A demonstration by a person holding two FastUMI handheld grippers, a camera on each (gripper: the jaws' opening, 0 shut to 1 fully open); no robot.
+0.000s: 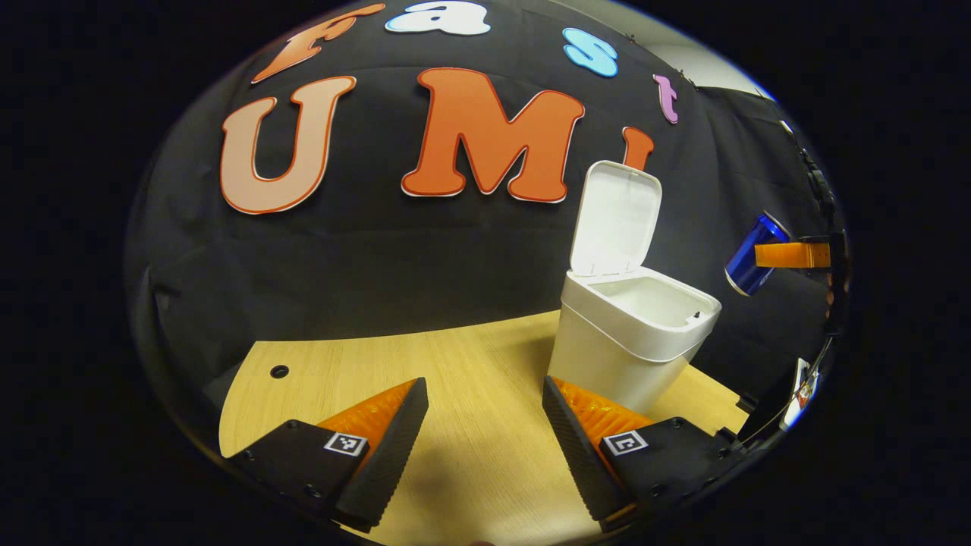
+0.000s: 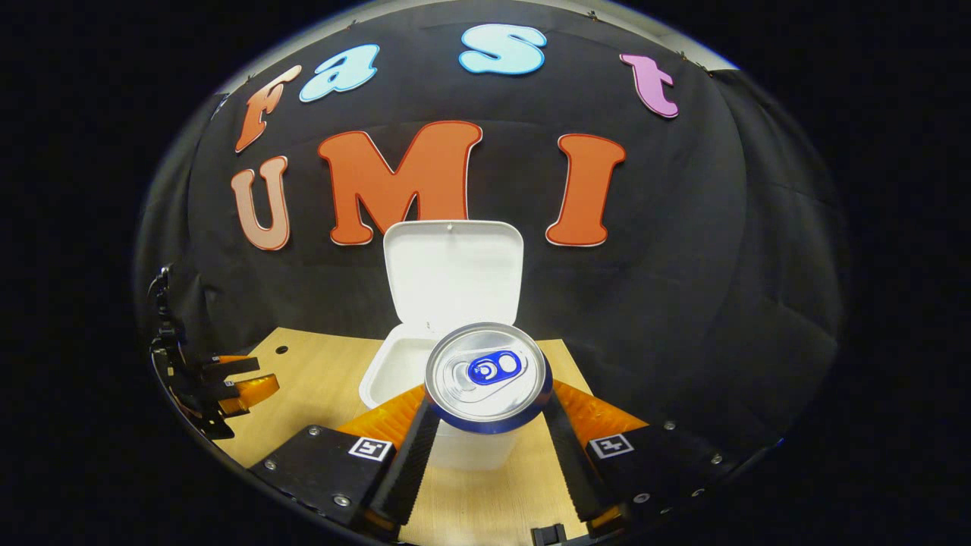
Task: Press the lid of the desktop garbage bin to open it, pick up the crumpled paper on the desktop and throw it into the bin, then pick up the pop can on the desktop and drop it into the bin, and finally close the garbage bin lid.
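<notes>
Right gripper view: the can (image 2: 488,377) is clamped between both fingers of the right gripper (image 2: 489,425), held in the air near the bin (image 2: 394,364), whose lid (image 2: 453,277) stands up. The can-dropping step seems to be in hand; next, the can must be brought over the opening and released. The left gripper (image 1: 485,428) is spread apart and holds nothing, low over the table (image 1: 470,356).

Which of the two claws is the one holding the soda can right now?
The right claw: its fingers clamp the blue pop can, raised near the open bin. The left claw is spread open over the desk, holding nothing.
</notes>
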